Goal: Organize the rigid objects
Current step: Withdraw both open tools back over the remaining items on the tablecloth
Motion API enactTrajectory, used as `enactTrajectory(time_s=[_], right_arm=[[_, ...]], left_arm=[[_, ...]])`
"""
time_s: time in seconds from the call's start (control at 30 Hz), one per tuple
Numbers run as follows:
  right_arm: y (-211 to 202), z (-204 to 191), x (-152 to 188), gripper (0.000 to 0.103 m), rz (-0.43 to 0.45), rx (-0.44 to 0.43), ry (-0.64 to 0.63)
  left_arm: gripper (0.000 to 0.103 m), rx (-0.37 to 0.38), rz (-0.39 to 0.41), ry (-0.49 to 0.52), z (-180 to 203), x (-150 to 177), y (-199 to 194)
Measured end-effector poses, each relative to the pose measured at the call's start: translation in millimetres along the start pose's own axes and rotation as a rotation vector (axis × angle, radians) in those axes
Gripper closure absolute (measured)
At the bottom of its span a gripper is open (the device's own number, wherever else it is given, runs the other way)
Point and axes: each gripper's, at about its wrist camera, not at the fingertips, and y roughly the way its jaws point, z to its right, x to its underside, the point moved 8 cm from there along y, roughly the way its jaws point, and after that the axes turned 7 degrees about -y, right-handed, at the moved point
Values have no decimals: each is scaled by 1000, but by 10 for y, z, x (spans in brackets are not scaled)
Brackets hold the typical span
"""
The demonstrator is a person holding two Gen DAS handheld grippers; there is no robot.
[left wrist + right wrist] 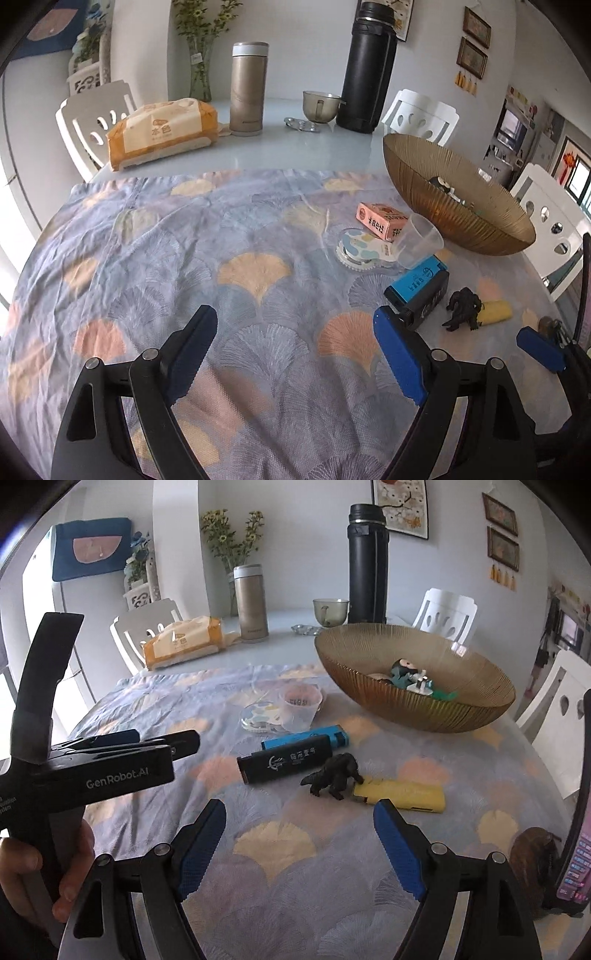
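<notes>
Amber bowl (424, 705) holds toys; claws apparently spread.

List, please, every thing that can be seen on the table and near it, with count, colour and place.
bowl: 1, amber ribbed glass, right rear of cloth, small toys inside
lighters: 3, black, blue, yellow, on cloth before the bowl
dinosaur figure: 1, dark, touching the yellow lighter
plastic cup: 1, clear, beside the blue lighter
pink box: 1, behind the cup
round patterned item: 1, white-blue, left of the cup
tissue pack: 1, orange, far left on bare table
flasks: 2, gold and black, far edge
glass cup: 1, between the flasks
left gripper: 1, open, above cloth
right gripper: 1, open, near the yellow lighter
</notes>
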Motion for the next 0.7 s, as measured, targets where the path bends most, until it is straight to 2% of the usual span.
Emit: enactTrajectory(time_s=[0.7], right_arm=[[89,114,38,22,-43,-33,75]], left_arm=[[17,-23,-21,34,35,44,37]])
